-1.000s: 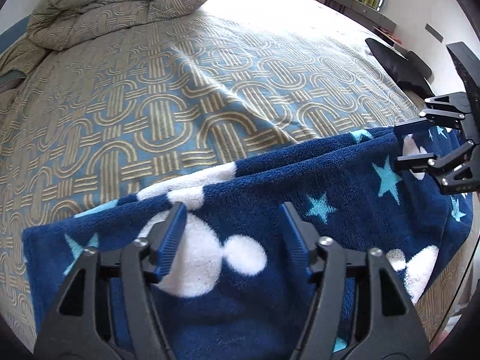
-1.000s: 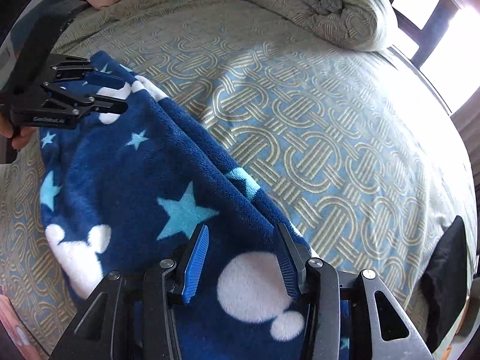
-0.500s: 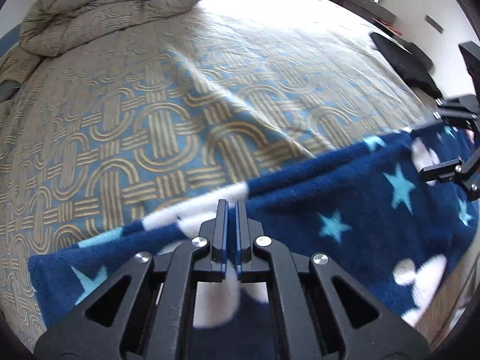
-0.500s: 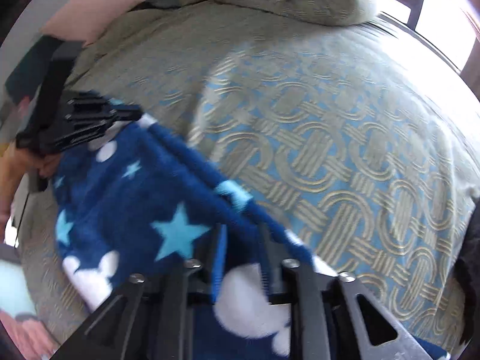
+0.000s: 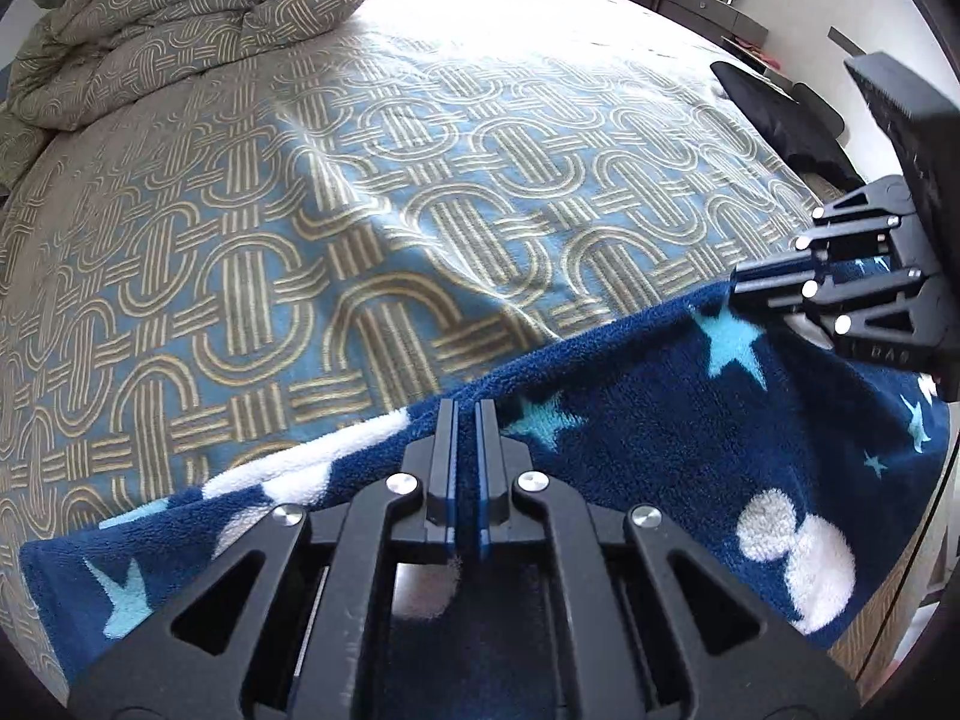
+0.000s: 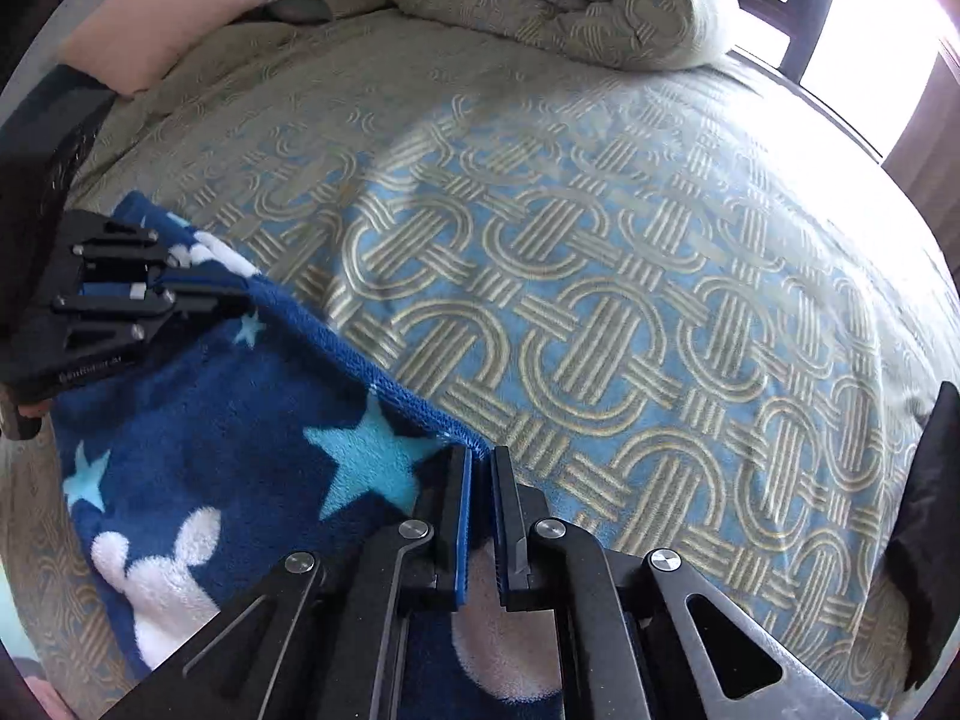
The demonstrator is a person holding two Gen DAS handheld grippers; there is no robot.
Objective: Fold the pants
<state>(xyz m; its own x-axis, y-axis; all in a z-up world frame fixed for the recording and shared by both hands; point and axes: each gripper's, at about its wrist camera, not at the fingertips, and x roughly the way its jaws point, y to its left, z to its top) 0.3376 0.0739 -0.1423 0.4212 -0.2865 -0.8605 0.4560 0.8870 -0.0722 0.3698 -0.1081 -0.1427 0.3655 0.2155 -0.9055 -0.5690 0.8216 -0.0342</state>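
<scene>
Navy fleece pants (image 5: 648, 432) with light-blue stars and white shapes lie along the near edge of the bed. My left gripper (image 5: 465, 414) has its jaws closing on the pants' far edge, and the fabric is pinched between the blue pads. In the right wrist view the pants (image 6: 240, 420) spread to the left, and my right gripper (image 6: 480, 459) has its jaws closing on that same edge, with cloth between them. Each view shows the other tool: the right gripper (image 5: 747, 285) at the right, the left gripper (image 6: 231, 294) at the left.
The bedspread (image 5: 360, 192) with its ring pattern stretches away beyond the pants. A rolled duvet (image 5: 180, 18) lies at the head of the bed, next to a pink pillow (image 6: 144, 30). A black object (image 5: 774, 114) sits at the bed's right side.
Both grippers stood open over the pants a second ago. They have since slid to the pants' far edge and shut on it, the left first, then the right.
</scene>
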